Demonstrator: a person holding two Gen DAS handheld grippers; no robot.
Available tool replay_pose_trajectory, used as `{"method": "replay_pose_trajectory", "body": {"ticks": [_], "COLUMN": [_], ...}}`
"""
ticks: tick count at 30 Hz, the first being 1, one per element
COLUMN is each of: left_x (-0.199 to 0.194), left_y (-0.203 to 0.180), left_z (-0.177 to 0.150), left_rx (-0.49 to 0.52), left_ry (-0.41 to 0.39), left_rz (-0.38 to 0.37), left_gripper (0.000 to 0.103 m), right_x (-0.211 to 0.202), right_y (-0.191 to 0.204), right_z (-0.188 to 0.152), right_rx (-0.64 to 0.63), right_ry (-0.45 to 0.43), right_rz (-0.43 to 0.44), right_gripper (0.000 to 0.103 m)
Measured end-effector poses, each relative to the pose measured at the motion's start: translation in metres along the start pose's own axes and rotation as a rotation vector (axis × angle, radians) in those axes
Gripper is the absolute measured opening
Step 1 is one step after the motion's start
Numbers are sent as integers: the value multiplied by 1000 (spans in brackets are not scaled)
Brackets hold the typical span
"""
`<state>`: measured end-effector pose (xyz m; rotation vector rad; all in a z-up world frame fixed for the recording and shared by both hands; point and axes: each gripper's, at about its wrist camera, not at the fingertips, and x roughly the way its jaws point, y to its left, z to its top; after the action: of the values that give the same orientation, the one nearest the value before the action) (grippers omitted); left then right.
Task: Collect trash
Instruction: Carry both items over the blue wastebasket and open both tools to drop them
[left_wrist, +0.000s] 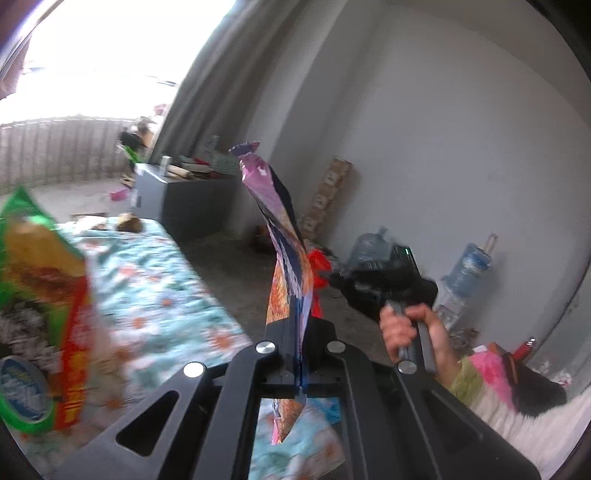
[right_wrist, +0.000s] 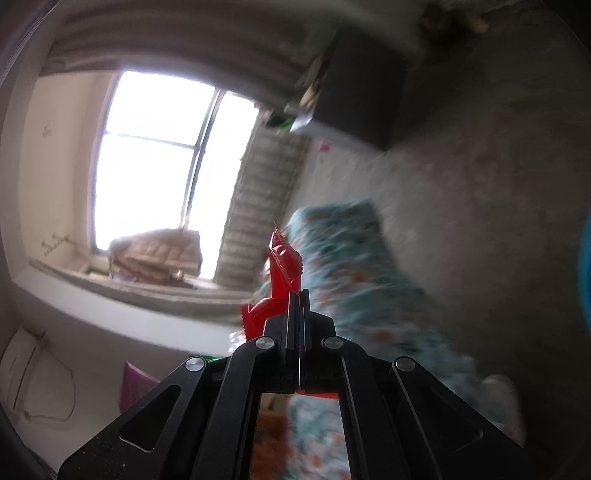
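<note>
Left tongs (left_wrist: 295, 328) clamped tight on purple snack wrapper (left_wrist: 286, 236) standing upright over floral bed (left_wrist: 166, 295), right tongs (right_wrist: 295, 306) clamped tight on red wrapper (right_wrist: 281, 273), green bag (left_wrist: 40, 295) at left edge, blurred.

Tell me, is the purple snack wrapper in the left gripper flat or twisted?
Twisted: the purple wrapper spirals upward from the shut left gripper.

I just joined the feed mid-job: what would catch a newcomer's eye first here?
The left gripper is shut on a tall purple-and-orange snack wrapper standing upright at centre frame. The right gripper is shut on a crumpled red wrapper, against a bright window. A floral bedsheet runs below both.
</note>
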<state>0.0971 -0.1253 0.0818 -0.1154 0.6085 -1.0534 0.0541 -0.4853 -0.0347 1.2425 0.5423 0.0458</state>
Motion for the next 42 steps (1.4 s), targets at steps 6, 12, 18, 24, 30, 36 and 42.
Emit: {"method": "replay_pose_trajectory", "body": {"ticks": [6,12,18,24,30,36,42], "left_x": [89,205,331,411,456,448,414], "left_y": [-42,-90,-137,-158,-155,-156,-154], "left_z": [4,-12,-54,-107,-144,-145,-122], "left_rx": [32,91,159,202,201,211,197], "left_ry": [127,297,515,633,701,677,634], "left_rz": [-93,-122,-92,-72,-31,-7,-19], "left_gripper": [0,0,0,0,30,48,58], "right_x": [-85,-136,-146,-143,-136,-140,-143], "right_y": [-74,-135,-185,-221,-249,-255,-231], "right_z": [3,2,1,2,-3,-4,-6], "right_rx": [83,134,165,191,175,188,134], "right_ry": [-166,-264,-270,-250,-225,-235,-253], "right_rz": [-178,-405,-585,-669,-721,-749,-733], "right_gripper": [0,0,0,0,39,53,61]}}
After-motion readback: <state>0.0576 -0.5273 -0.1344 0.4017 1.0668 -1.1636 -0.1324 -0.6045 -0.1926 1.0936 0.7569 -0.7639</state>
